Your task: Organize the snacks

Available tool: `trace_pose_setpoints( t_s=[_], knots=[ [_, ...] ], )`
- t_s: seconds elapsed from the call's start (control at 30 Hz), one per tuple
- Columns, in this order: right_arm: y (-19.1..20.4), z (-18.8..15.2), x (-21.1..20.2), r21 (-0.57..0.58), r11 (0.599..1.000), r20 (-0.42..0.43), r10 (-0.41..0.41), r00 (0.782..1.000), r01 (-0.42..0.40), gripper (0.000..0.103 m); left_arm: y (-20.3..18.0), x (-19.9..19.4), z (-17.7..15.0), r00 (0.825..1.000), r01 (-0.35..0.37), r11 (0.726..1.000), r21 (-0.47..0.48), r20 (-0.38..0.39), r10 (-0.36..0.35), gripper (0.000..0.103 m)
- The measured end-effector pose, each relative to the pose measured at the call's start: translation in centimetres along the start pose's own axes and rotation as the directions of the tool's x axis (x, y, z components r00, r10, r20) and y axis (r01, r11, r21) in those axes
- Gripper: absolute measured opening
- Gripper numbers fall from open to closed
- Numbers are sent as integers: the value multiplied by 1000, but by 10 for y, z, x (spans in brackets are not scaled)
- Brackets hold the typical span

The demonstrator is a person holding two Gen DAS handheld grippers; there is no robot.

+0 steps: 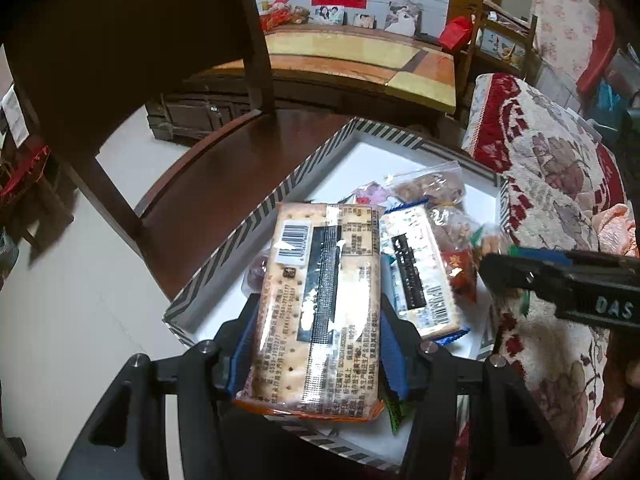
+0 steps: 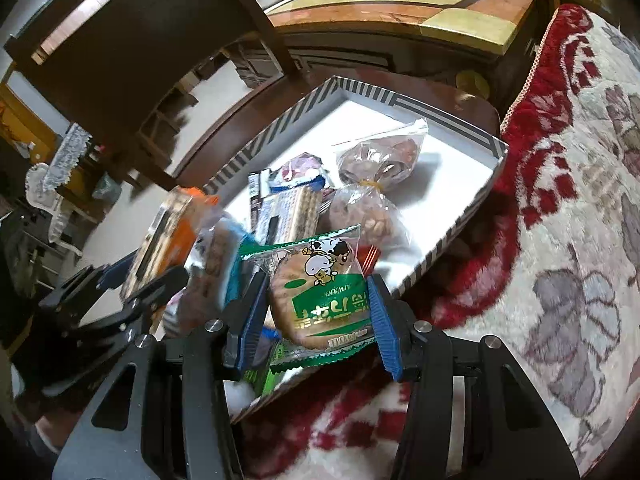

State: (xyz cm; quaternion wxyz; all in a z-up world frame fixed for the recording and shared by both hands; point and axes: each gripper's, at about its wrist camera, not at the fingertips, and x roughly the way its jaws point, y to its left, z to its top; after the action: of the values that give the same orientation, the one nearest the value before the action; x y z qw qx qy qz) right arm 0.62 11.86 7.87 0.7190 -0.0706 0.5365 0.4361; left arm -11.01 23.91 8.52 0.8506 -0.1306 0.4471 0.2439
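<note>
My left gripper [image 1: 318, 320] is shut on an orange-edged cracker pack [image 1: 320, 300] and holds it above the striped white box [image 1: 256, 228]. My right gripper [image 2: 316, 304] is shut on a green biscuit packet [image 2: 320, 292] with a cow picture, over the box's near corner. In the box lie a blue-edged cracker pack [image 1: 420, 272], two clear bags of nuts [image 2: 380, 160] and small wrapped sweets [image 2: 300, 168]. The right gripper shows in the left wrist view [image 1: 560, 280]; the left gripper with its pack shows in the right wrist view [image 2: 160, 252].
The box [image 2: 460, 144] sits on a dark wooden chair seat [image 1: 224, 184] beside a red and cream floral blanket [image 2: 560, 200]. A chair back [image 1: 140, 32] rises at the left. A low table [image 1: 360, 60] stands behind.
</note>
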Motion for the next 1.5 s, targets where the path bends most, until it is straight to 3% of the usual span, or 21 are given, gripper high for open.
trace_pose_setpoints(
  t_s=[0.4,0.5,0.53,0.57,0.67,0.9,1.07,1.27,1.5],
  knots=[
    [11,26,38,-68,992,20,-104,994,105,50,-2,22,1,999,-24,999,-24,-33,23,57],
    [2,24,38,-21,998,-12,-55,998,54,60,-3,22,2,999,-17,999,-28,-28,17,65],
    [0,23,37,-8,999,-16,-47,999,47,61,-4,22,2,1000,-10,1000,-28,-26,9,73],
    [-2,20,34,3,999,-11,-41,999,41,61,-4,21,2,1000,1,1000,-31,-20,-2,80],
    [-5,14,20,22,999,27,-24,999,23,61,-5,13,2,1000,3,999,-37,5,-2,85],
    [-5,-7,-15,28,999,86,-47,995,44,61,-11,-8,-1,997,13,999,-33,70,-11,89],
    [-8,-24,-32,40,998,96,-56,994,52,61,-16,-27,-7,991,30,999,-22,131,-27,98],
    [-11,-46,-51,53,997,120,-57,991,51,61,-20,-48,-14,983,8,1000,-4,186,-7,103],
    [-11,-62,-63,51,996,124,-75,989,70,61,-22,-63,-17,980,-7,1000,11,197,5,103]
  ],
)
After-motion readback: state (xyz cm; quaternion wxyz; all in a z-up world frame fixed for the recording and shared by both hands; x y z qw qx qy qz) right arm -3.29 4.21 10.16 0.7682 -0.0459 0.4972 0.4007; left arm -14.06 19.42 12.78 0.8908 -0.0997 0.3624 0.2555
